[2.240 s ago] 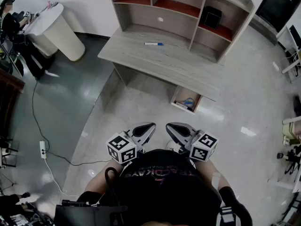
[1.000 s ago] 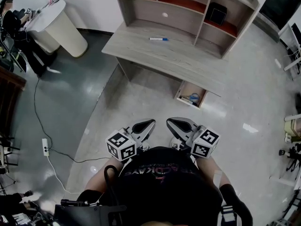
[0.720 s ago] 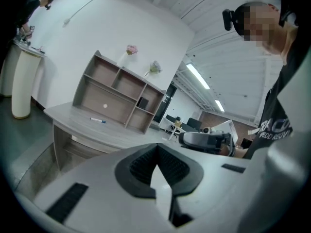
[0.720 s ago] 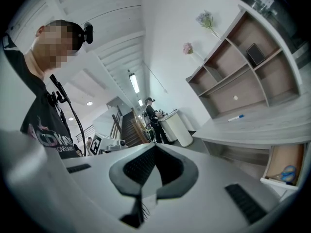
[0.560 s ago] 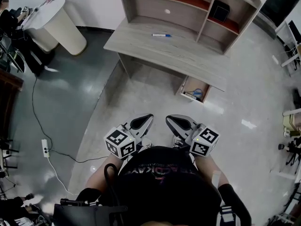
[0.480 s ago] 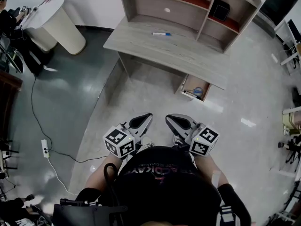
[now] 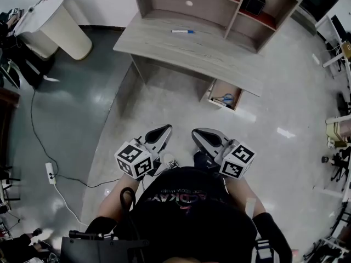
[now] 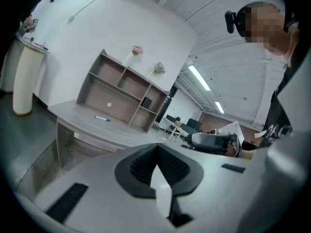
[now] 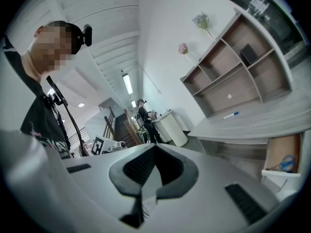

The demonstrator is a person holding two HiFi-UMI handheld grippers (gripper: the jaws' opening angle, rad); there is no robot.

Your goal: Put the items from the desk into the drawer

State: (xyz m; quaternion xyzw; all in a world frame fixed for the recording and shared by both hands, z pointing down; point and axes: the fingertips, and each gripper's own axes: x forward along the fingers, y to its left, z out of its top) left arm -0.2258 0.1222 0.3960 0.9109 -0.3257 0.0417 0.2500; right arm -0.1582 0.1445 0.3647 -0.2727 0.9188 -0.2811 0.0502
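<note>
Left gripper (image 8: 156, 147) jaws: pressed together tip to tip, pinching nothing.
Right gripper (image 9: 154, 147) jaws: likewise closed on themselves, empty between the pads.
Jaw change: none; shut in every earlier head view as well.
Gripper placement: side by side close to the body, over bare floor (image 7: 164, 100), well apart from the desk (image 7: 219, 64); same pairing as two seconds ago, nudged slightly lower and leftward in the head view.
Just changed: desk and drawer (image 7: 210, 92) now higher in the head view than before, at about the same apparent size; newly in view between and below the grippers, a shoe (image 7: 169, 160). Read as a shuffle of stance or a tilt of the head, not as real ground gained toward the desk.
Marker (image 7: 181, 32): flat on the desktop, near the back panel of the shelf unit (image 7: 230, 15), on the same spot of the desk as in all earlier views; untouched.
Drawer state: pulled out under the desk's right end, open upward, with blue-handled scissors (image 7: 224, 98) already inside.
Meaning for the task: judged still in the approach; only one loose item visible on the desktop, and not yet reached.
Next move, as a judgement: closing the distance, spreading one pair of jaws, coming down across the marker's barrel.
Risk: slim round barrel, likely to roll off a skewed pinch.
</note>
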